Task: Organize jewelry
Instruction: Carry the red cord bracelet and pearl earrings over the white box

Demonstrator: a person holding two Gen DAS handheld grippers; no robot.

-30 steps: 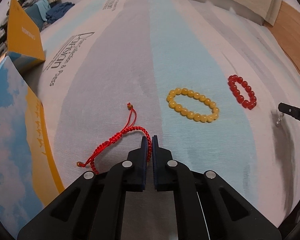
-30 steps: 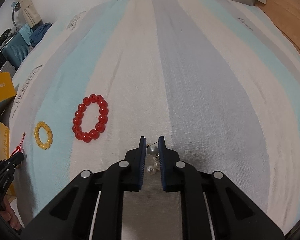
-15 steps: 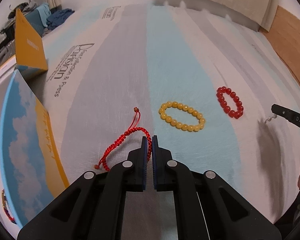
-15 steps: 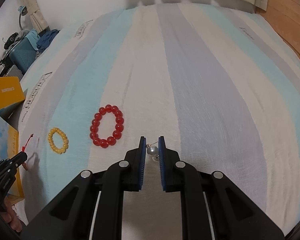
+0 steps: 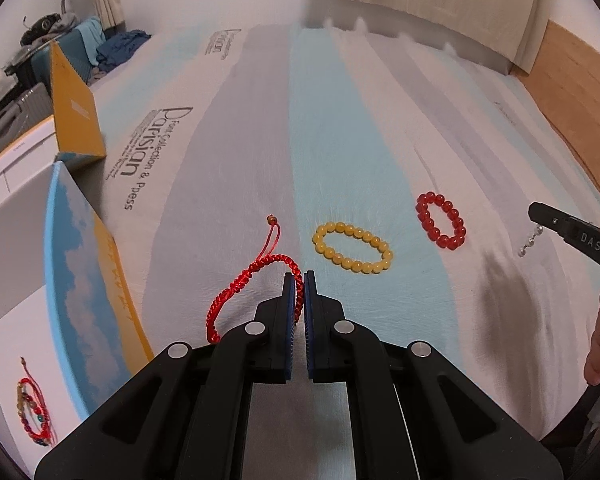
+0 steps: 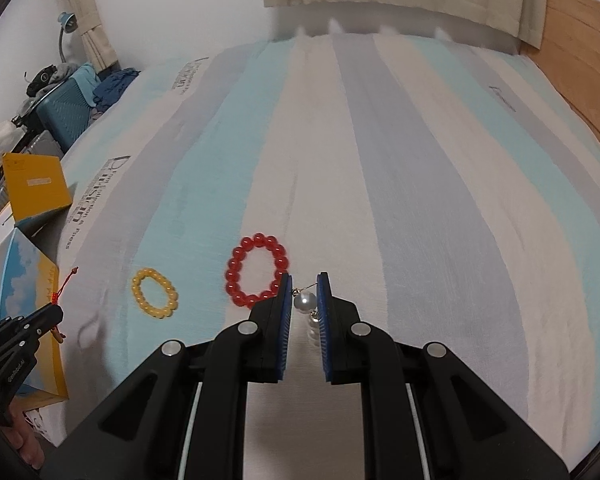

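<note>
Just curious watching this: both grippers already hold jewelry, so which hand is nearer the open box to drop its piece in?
Probably the left gripper: it holds the red cord bracelet right beside the open box, while the right gripper with the pearl earring is beyond both bead bracelets.

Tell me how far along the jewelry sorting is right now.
Partly done. One beaded bracelet already lies in the white box at the left. In hand: the left tool is shut on the red cord bracelet, and the right tool is shut on a pearl piece, both lifted off the bed. Left: the yellow bracelet and red bead bracelet lie on the sheet.
</note>
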